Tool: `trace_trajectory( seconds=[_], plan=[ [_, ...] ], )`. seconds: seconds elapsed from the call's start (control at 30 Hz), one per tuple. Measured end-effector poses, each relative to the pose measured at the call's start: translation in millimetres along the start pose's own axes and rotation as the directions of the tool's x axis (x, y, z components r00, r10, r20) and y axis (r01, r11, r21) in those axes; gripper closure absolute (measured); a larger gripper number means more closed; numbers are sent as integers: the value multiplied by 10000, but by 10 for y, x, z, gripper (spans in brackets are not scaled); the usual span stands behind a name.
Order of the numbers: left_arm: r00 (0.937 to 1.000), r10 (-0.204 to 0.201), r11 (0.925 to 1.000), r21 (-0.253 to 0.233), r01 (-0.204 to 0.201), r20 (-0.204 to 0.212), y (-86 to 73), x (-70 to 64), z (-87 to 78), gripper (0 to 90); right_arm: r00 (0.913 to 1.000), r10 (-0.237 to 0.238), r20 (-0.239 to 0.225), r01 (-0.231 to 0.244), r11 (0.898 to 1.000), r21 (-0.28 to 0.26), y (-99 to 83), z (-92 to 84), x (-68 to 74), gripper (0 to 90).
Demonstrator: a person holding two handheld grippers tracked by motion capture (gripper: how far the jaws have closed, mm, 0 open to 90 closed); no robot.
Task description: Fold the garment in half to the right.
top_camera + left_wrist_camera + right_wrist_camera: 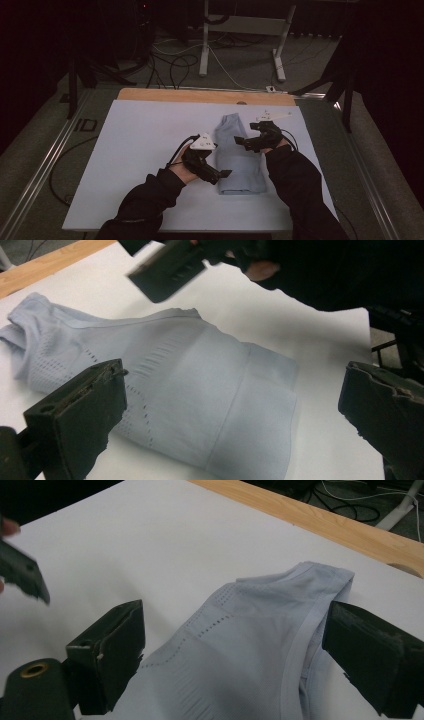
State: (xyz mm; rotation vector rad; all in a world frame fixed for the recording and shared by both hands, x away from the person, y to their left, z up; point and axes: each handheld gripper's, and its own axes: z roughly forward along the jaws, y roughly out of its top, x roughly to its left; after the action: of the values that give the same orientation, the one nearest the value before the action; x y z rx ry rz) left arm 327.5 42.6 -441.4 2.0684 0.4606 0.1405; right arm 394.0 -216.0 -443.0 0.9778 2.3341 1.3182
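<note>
A light blue folded garment [239, 155] lies on the white sheet [140, 145], its perforated band end toward the far side. My left gripper [220, 176] hangs over the garment's near left edge. In the left gripper view its jaws [232, 375] stand wide apart above the cloth [200, 390] without pressing on it. My right gripper [244, 144] is over the garment's right side. In the right gripper view it is open [235, 612], the seamed edge of the cloth [260, 645] lying between its jaws. The cloth lies flat; neither gripper holds it.
A wooden table edge [200, 95] runs along the far side of the sheet. Beyond it the floor holds cables [170, 62] and a white table frame [240, 25]. Dark stands flank the table at left [75, 80] and right [345, 85].
</note>
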Motion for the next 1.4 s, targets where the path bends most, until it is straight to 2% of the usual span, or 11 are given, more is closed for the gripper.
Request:
trace_trajectory(
  seconds=[0.2, 0.33, 0.63, 0.8, 1.0, 1.17, 1.4],
  plan=[
    [9997, 201, 9998, 9, -201, -129, -66, 58, -157, 0, 10000, -4, -47, 3, 9999, -105, -48, -63, 52, 100],
    [9999, 89, 10000, 8, -88, -120, -148, 111, -261, 0, 10000, 71, -20, -71, 9998, -199, -100, -115, 88, 100],
    [9985, -31, 9999, 104, 37, -547, -368, 218, -572, 0, 9995, 315, -3, -315, 9990, -309, -299, -247, 104, 101],
    [9964, -248, 9997, -65, 243, -814, -517, 266, -747, 0, 9996, 274, -87, -280, 9968, -750, -424, -330, 102, 100],
    [9910, -537, 9985, -123, 526, -1230, -719, 315, -937, 0, 9996, 264, -75, -269, 9964, -802, -570, -416, 129, 100],
    [9862, -589, 9983, -83, 584, -1544, -886, 318, -1077, 0, 9994, 330, -74, -335, 9958, -852, -709, -484, 129, 100],
    [9768, -812, 9967, -68, 815, -1982, -1113, 324, -1263, 0, 9990, 441, 104, -432, 9959, -791, -900, -545, 111, 101]
  ],
)
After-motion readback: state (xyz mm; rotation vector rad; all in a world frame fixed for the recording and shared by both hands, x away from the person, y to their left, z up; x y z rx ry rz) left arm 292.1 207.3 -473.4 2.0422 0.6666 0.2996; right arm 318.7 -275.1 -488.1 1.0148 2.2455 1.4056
